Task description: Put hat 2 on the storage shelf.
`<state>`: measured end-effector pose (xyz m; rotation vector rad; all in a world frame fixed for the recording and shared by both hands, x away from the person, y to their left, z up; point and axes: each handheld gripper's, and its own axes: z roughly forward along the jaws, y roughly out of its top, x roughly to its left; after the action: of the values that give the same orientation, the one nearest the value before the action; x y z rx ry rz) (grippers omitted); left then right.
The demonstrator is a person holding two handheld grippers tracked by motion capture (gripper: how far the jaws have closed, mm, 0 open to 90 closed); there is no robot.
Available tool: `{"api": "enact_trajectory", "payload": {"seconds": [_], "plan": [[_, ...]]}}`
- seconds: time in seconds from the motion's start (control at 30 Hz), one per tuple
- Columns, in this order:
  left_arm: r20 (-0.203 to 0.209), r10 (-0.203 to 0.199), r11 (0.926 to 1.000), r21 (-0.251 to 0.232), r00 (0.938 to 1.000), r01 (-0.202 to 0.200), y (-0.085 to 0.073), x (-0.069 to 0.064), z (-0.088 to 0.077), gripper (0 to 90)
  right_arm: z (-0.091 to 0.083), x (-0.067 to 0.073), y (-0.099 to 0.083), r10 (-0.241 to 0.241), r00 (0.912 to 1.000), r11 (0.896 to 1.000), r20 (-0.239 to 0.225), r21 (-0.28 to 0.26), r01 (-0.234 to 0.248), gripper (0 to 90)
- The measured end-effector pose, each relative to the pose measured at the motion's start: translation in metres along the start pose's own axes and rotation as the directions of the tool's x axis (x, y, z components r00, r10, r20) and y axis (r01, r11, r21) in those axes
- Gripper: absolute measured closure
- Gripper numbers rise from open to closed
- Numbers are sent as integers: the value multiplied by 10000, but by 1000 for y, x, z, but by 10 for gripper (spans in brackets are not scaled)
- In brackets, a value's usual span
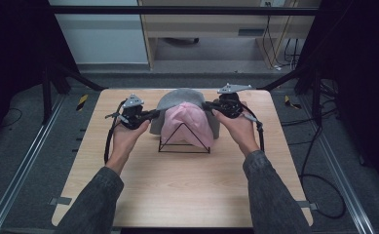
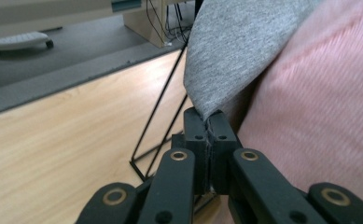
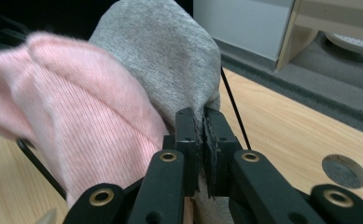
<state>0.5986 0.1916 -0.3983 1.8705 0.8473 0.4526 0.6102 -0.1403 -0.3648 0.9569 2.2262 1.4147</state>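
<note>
High view: both grippers pinch the soft grey knit cloth [image 1: 177, 97] by its side edges, the left gripper [image 1: 154, 115] and the right gripper [image 1: 207, 106] clamped shut on it, draping it behind the pink ribbed cloth [image 1: 187, 124] on the black wire triangular stand [image 1: 184, 141]. Lower both hands evenly (keeping the edge taut) so it settles straight.

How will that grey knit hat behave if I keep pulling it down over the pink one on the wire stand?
Probably floppy: the grey hat drapes and folds where the right gripper and left gripper pinch its edge. It likely stretches, being a soft knit. The thin wire stand looks light, so it may tip or slide. The pink hat could drag along.
</note>
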Motion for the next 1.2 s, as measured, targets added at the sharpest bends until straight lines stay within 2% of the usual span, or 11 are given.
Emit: {"api": "enact_trajectory", "payload": {"seconds": [0.33,0.63,0.93,1.0,1.07,1.13,1.2], "plan": [[17,-288,9993,250,9996,288,-20,3,4,887,7,1,-7,108,9999,9999,-76,114,-107,863],[-38,-128,9978,648,9999,130,-24,0,7,886,9,-2,-14,336,9994,9988,21,357,-336,865],[-55,-369,9941,1015,9993,372,-36,2,9,882,13,-3,-17,409,9992,9981,25,462,-409,850],[-25,-450,9944,953,9990,450,-38,2,9,872,12,-5,-20,491,9988,9974,48,516,-493,831],[-98,-534,9950,845,9985,540,-38,1,8,818,10,-6,-23,557,9984,9972,50,502,-559,776],[-318,-643,9960,598,9974,661,-38,1,5,713,5,-6,-26,649,9977,9967,203,467,-658,703],[-544,-708,9969,295,9960,725,-35,1,0,605,-3,-7,-30,583,9978,9969,327,511,-599,667]]}}
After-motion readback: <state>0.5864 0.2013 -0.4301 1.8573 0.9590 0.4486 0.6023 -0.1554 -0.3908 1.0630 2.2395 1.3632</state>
